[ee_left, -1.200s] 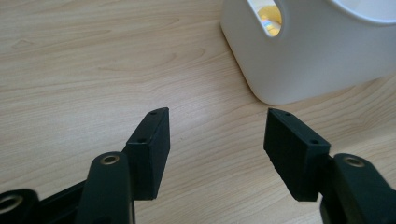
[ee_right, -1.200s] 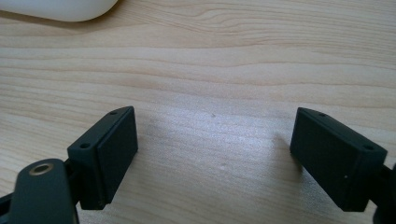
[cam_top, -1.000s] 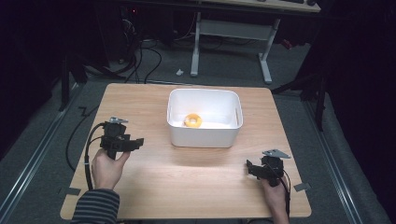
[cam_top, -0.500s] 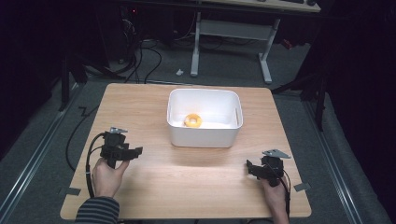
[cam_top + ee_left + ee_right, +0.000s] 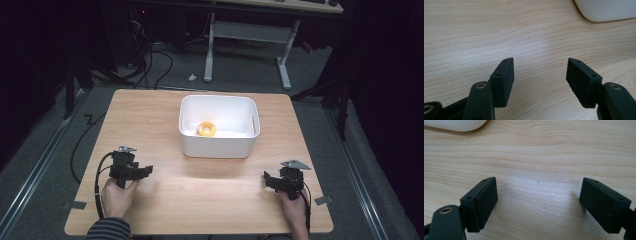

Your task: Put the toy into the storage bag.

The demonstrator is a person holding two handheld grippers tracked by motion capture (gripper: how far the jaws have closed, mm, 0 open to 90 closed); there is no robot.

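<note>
Sitting with both grippers gaping, empty: left gripper (image 5: 146,170) and right gripper (image 5: 268,179) flanking the tub (image 5: 219,146); ring (image 5: 206,129) inside, ahead, nearer left.

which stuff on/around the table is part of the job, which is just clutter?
In play:
- yellow ring, lying inside the white bin
- left tool, jaws apart, nothing between them
- right tool, jaws apart, nothing between them

Lying about:
- tape pieces at the table's front corners
- floor cables
- white desk frame behind

Grey floor (image 5: 45,165) with black cables (image 5: 150,60) and white desk legs (image 5: 285,65) beyond wooden table (image 5: 210,200).
</note>
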